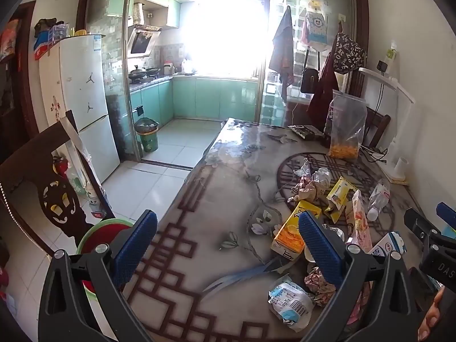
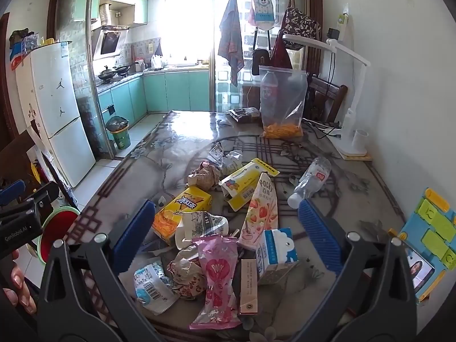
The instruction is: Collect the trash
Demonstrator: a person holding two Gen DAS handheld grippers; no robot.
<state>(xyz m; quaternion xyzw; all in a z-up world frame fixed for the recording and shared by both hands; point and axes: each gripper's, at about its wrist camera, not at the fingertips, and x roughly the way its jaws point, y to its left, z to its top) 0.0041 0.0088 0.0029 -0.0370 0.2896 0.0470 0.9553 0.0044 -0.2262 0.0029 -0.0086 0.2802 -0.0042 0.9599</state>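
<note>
A heap of trash lies on the patterned table [image 2: 182, 131]: a yellow drink carton [image 2: 179, 208], a Pocky box [image 2: 260, 208], a pink wrapper [image 2: 218, 279], a blue-and-white milk carton [image 2: 275, 252], a crumpled paper cup [image 2: 199, 226] and an empty plastic bottle [image 2: 312, 178]. My right gripper [image 2: 225, 233] is open and empty, held above the near part of the heap. My left gripper [image 1: 228, 245] is open and empty over the table's left side, with the yellow carton [image 1: 293, 233] by its right finger. A red basin with a green rim [image 1: 105, 230] sits below the table's left edge.
A zip bag with orange snacks [image 2: 282, 105] and a dark packet [image 2: 245, 114] stand at the table's far end. A white desk lamp [image 2: 350, 119] stands by the right wall. A green bin [image 2: 119, 134] is on the kitchen floor. A fridge [image 2: 57, 108] stands at left.
</note>
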